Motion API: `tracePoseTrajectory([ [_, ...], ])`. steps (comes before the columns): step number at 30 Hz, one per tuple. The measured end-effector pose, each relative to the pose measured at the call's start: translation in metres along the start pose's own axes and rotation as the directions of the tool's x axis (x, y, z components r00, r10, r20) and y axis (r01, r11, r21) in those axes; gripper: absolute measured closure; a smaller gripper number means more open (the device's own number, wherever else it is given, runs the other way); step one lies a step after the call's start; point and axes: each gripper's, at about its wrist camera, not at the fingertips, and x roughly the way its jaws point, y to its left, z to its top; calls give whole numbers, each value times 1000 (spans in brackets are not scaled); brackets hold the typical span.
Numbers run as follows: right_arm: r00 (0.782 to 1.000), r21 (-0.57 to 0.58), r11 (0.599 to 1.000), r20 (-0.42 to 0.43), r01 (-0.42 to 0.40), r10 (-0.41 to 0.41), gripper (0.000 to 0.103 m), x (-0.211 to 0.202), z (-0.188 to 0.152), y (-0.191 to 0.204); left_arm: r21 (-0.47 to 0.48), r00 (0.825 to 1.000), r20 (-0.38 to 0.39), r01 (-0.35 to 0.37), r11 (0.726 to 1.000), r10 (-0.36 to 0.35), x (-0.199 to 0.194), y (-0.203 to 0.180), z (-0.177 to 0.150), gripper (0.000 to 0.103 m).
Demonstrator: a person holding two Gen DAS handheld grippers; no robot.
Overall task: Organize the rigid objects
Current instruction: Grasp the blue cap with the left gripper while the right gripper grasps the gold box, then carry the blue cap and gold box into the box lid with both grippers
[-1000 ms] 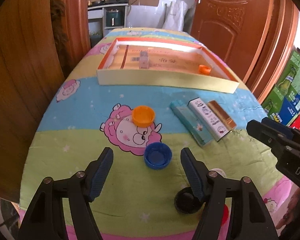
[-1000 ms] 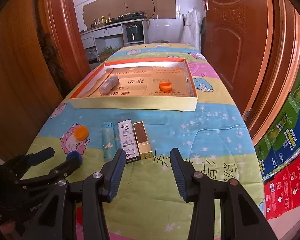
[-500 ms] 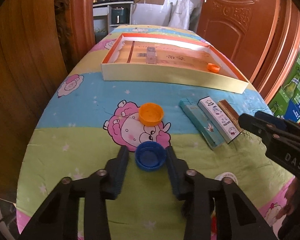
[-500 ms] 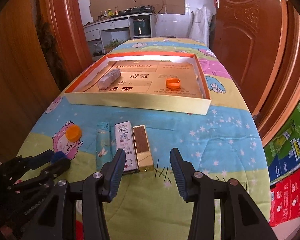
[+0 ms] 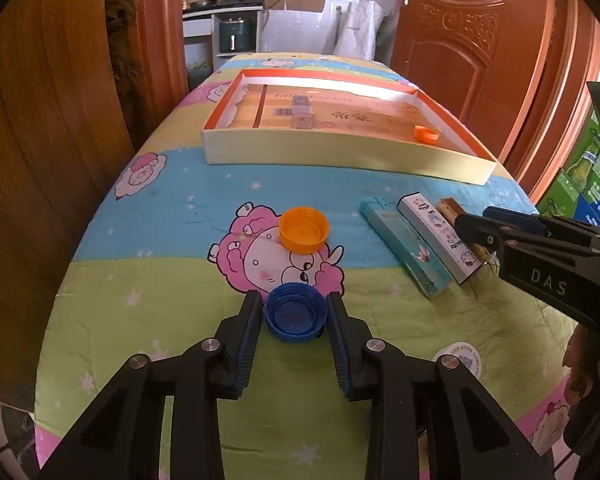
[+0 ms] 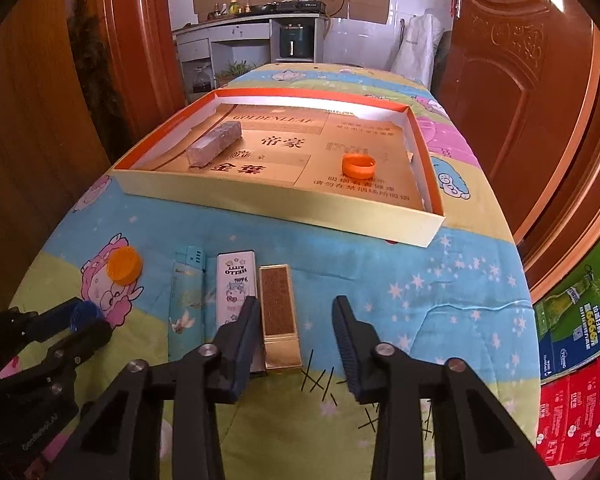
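Observation:
My left gripper (image 5: 295, 316) is shut on a blue bottle cap (image 5: 295, 315) that rests on the patterned cloth; the cap also shows in the right wrist view (image 6: 85, 313). An orange cap (image 5: 304, 229) lies just beyond it. Three flat lighters lie side by side: teal (image 5: 405, 249), white Hello Kitty (image 6: 237, 289) and gold (image 6: 280, 316). My right gripper (image 6: 296, 340) is open, its fingers straddling the near end of the gold lighter. A shallow orange-rimmed box (image 6: 428, 184) farther back holds a clear block (image 6: 215, 142) and another orange cap (image 6: 358, 166).
The table is narrow, with wooden doors close on both sides. Stacked coloured cartons (image 6: 580, 344) stand at the right. A white round sticker (image 5: 458, 359) lies near the table's front edge, right of my left gripper.
My left gripper moved forward and closed from wide open onto the blue cap. My right gripper moved forward until its fingers straddle the gold lighter, still open.

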Motion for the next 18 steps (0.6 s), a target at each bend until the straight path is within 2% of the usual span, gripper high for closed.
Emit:
tracePoseTrajectory([
  [2,1000,5,1000,-10,-3,3,81,2,1,0,-2,1000,1,3,1000,-3,0,0,0,70],
  [4,999,-2,1000,-32,4,-4,84,6,1,1,0,1000,1,2,1000,-2,0,0,0,70],
  [6,998,-9,1000,-57,7,-7,84,12,-1,1,2,1000,1,-1,1000,1,0,-1,0,70],
  [18,1000,61,998,-23,-5,7,85,-1,-10,-5,-13,1000,15,22,1000,-22,0,4,0,72],
])
